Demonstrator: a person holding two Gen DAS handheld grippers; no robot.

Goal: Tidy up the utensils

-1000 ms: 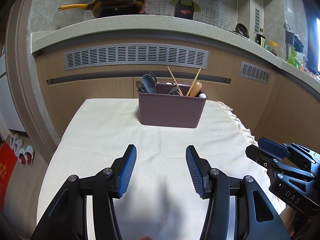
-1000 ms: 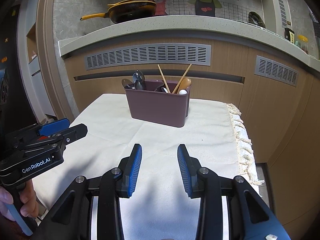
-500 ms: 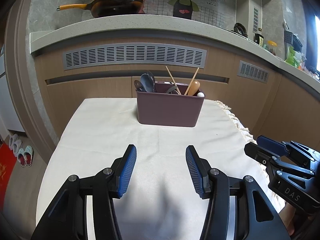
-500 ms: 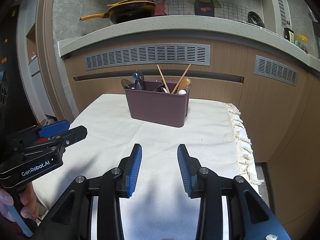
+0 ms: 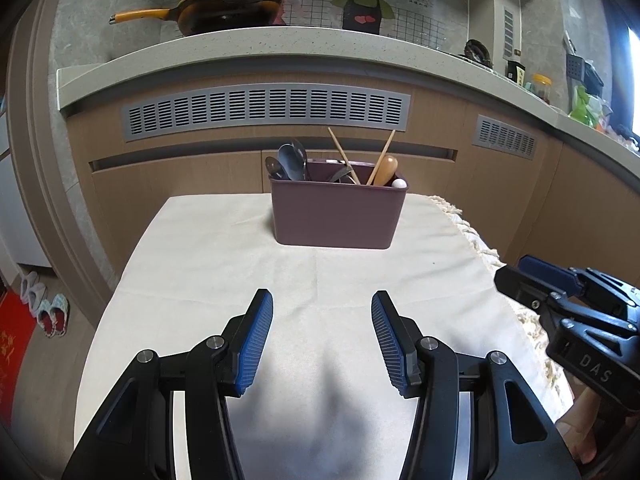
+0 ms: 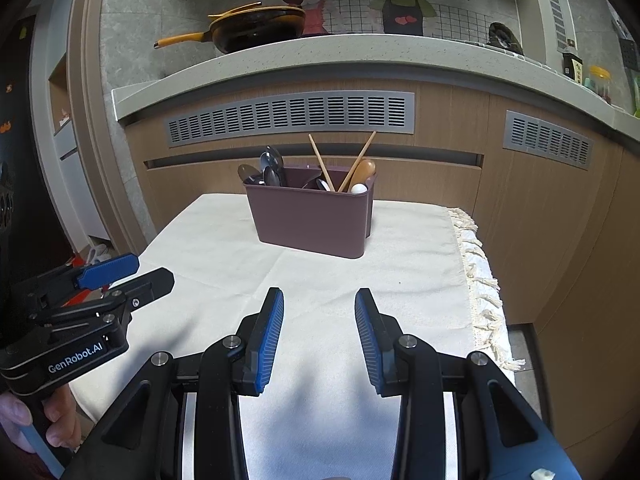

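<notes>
Both the left gripper [image 5: 322, 336] and right gripper [image 6: 319, 334] hang half open, empty; reaching in carelessly could tip the caddy [image 5: 338, 214] or knock the leaning chopsticks [image 5: 345, 157]

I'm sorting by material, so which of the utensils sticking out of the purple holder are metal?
The grey metal spoons at the left end of the purple holder; the chopsticks and the wooden spoon toward the right end are wood.

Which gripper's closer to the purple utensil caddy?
Too close to call. Left gripper and right gripper both hover open over the cloth, well short of the caddy, side by side.
</notes>
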